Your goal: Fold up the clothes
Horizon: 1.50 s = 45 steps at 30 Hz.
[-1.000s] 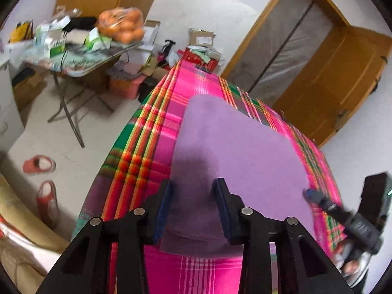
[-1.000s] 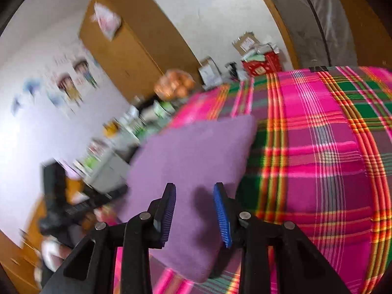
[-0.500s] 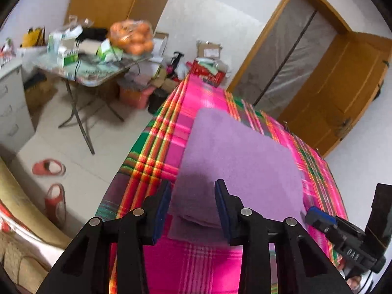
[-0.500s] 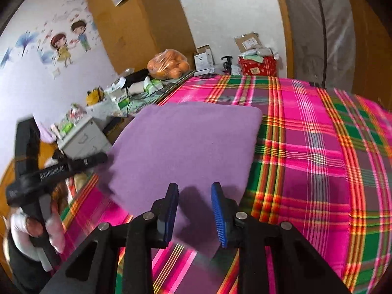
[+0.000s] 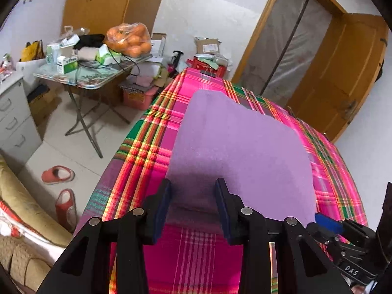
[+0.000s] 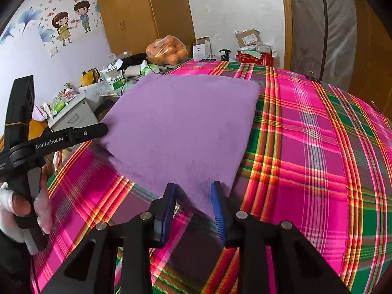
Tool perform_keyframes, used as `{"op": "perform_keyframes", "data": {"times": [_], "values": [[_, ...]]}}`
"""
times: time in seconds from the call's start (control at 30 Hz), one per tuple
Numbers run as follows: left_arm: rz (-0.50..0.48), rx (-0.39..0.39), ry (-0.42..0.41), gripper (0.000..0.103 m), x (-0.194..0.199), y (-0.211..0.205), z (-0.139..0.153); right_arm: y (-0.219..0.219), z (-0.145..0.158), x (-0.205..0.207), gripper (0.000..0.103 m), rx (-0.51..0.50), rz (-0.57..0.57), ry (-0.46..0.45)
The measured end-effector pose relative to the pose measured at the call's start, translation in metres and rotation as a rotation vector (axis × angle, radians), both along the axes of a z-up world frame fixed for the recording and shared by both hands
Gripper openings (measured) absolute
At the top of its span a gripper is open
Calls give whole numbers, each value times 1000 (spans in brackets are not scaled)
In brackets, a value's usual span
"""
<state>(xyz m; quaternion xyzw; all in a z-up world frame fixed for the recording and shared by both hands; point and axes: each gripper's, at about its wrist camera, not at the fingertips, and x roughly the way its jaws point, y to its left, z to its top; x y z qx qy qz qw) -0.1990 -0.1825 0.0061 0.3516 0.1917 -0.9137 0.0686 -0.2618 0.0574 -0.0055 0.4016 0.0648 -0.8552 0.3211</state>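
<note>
Left wrist view: the left gripper (image 5: pixel 193 205) hovers with fingers parted and empty over the near edge of the folded purple cloth (image 5: pixel 240 152), which lies flat on the plaid-covered surface (image 5: pixel 147 147), probably lining up for another fold; whether the layers beneath sit even is hidden. Right wrist view: the right gripper (image 6: pixel 193 203) also stands parted and empty at the cloth's near corner, its underside unseen.
</note>
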Motion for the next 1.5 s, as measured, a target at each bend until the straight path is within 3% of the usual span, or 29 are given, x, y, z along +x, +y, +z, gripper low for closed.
{"op": "perform_keyframes", "data": {"times": [0.27,0.4,0.57,0.7,0.83,1.07,1.23,1.5], "values": [[-18,-21,-52,37,34,26,-4,23,-3,15,30,4,-48,-96],[-39,-101,-92,37,39,45,-7,21,-4,33,30,37,-38,-68],[-30,-140,-109,39,47,52,-8,21,-4,49,39,50,-29,-28],[-30,-236,-151,40,51,66,-8,20,-3,54,44,66,-24,-15],[-47,-276,-164,44,55,75,-10,13,-3,61,52,95,-10,8],[-39,-274,-165,46,56,76,-10,14,-2,59,54,86,-4,5],[-15,-262,-172,56,55,72,-10,13,-2,59,54,89,-3,5],[-13,-262,-172,58,54,72,-12,13,-1,58,54,89,-3,5]]}}
